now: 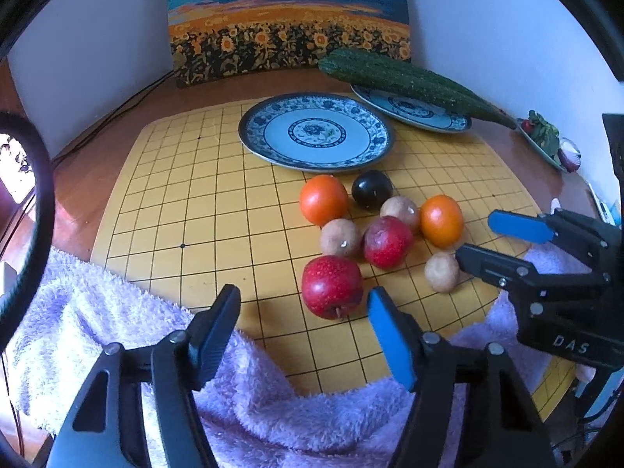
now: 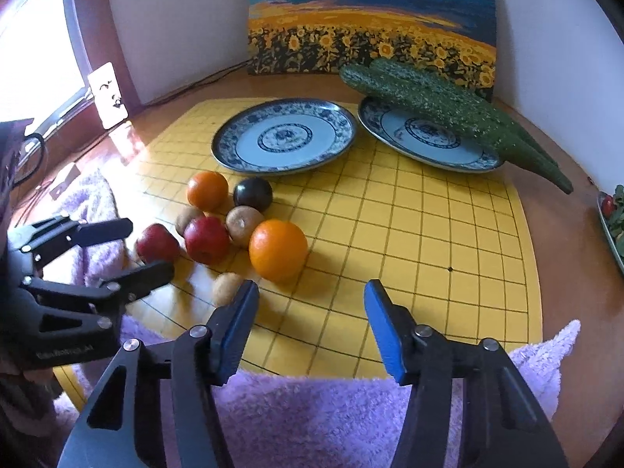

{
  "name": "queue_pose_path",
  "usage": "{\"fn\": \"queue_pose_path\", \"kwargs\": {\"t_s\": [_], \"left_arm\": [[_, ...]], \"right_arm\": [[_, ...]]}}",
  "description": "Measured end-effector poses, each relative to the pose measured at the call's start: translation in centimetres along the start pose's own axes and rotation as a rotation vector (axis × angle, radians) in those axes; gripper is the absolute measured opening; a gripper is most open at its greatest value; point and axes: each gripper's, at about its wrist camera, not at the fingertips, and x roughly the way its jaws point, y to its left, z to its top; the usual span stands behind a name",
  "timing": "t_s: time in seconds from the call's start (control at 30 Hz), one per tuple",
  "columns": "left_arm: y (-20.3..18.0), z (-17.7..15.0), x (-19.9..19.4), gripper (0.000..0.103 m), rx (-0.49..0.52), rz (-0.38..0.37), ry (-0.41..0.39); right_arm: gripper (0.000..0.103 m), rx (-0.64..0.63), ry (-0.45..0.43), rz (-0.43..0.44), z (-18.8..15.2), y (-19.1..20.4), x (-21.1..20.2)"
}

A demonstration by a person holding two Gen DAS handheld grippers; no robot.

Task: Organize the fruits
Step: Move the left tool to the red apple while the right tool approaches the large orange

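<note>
Centrally, a cluster of loose fruit lies on the yellow gridded mat (image 1: 202, 202): two red apples (image 1: 331, 286), two round oranges (image 1: 323, 199), one dark round plum (image 1: 371, 189) and three small brown fruits (image 1: 340, 237), most touching their neighbours. Just behind the cluster sits an empty blue-and-white patterned plate (image 1: 316, 132); a second matching plate (image 2: 425, 136) beside it carries long green bumpy gourds (image 2: 448, 105). Left gripper (image 1: 304, 308) stands wide open, empty, with the nearer apple just ahead between its fingers. Right gripper (image 2: 312, 300) is likewise wide open and empty, near the closest orange. A lilac fluffy towel (image 2: 331, 421) drapes the wooden worktop (image 1: 89, 179) edge; a sunflower painting (image 1: 288, 19) leans against the white wall.
</note>
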Motion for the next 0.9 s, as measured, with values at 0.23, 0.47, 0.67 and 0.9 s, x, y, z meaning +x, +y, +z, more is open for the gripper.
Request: {"fn": "queue_pose_path", "kwargs": {"t_s": [0.23,0.47,0.67,0.9], "left_arm": [[0.5,0.3,0.4,0.063,-0.025,-0.025,0.016],[0.1,0.3,0.3,0.048,-0.015,-0.048,0.005],[-0.2,0.3,0.3,0.033,-0.010,-0.074,0.001],[-0.2,0.2,0.2,0.033,-0.010,-0.078,-0.006]], "right_arm": [[0.056,-0.003,0.001,0.009,0.8,0.9,0.5],[0.047,0.011,0.024,0.017,1.0,0.9,1.3],[0.042,0.017,0.034,0.028,1.0,1.0,1.8],[0.035,0.017,0.031,0.032,1.2,1.2,2.0]]}}
